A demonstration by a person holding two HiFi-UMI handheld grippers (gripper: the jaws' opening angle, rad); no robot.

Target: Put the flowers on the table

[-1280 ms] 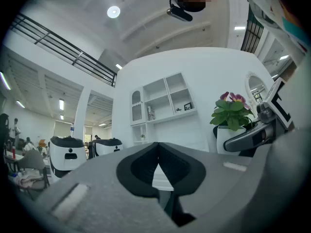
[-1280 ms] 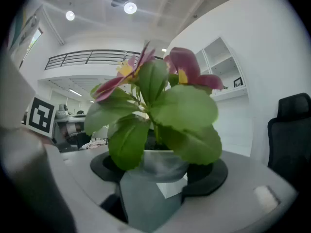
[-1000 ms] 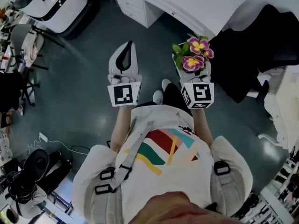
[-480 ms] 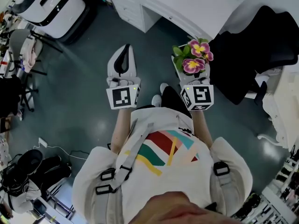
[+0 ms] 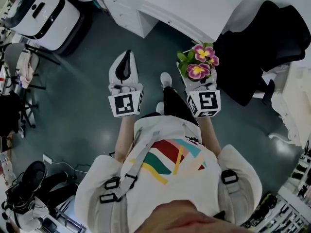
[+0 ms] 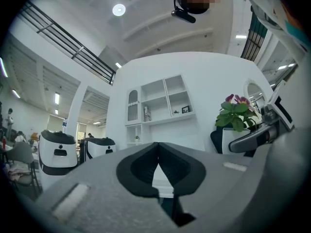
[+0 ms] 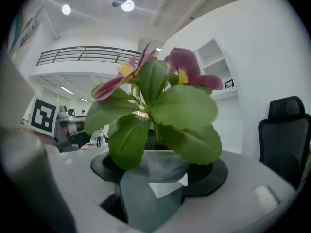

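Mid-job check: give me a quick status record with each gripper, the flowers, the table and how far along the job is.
left gripper: jaws together, nothing between them
right gripper: closed on the white pot
flowers: pink with yellow centres, green leaves, upright in the pot, held above the floor
table: white, ahead of the person, flowers not yet on it
office chair: black, just right of the flowers
job: flowers in hand, placing not done

Left gripper point(image 6: 158, 152) shell: matt grey plastic. Pads point(image 6: 141, 166): matt black, rubbery. Pot point(image 7: 160, 166): smooth white plastic. Leaves point(image 7: 180, 110): waxy sheen. Floor point(image 5: 87, 81): glossy.
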